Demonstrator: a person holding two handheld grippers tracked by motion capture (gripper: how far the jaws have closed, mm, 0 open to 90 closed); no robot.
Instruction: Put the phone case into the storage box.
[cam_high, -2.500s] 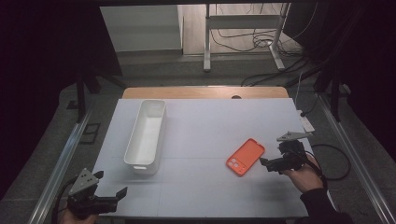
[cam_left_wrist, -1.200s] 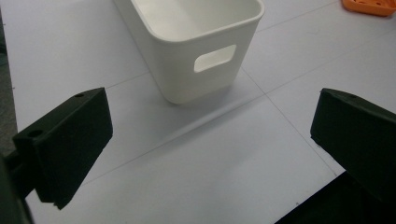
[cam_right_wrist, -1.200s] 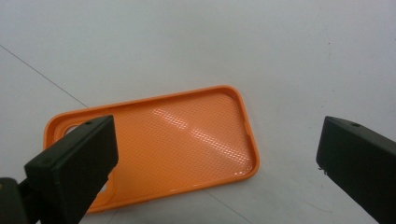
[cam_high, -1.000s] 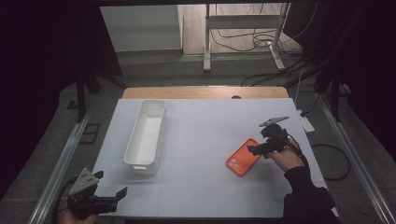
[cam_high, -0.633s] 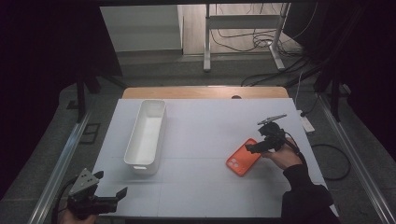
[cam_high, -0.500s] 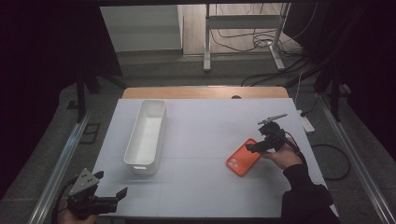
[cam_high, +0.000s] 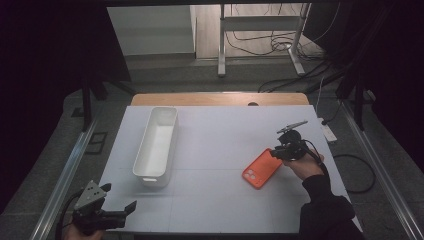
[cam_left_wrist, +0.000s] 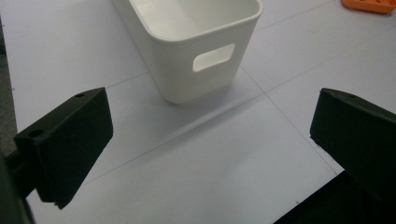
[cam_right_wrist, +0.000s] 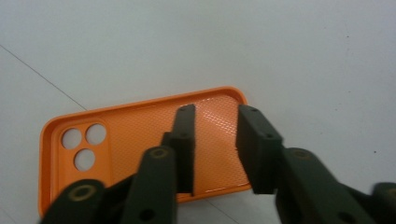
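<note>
One orange phone case, directly under the right gripper. Three round camera holes in that case. One white bin, ahead of the left gripper. Two grippers in all, one per hand. One white table.

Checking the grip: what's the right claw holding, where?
Nothing gripped yet: right claw, jaws just closing, sits at one long edge of orange phone case, pads apart.

Nothing is showing any readable text, label, brand, number or sign: the orange phone case, the white bin and the table are all appearing plain and unmarked.
</note>
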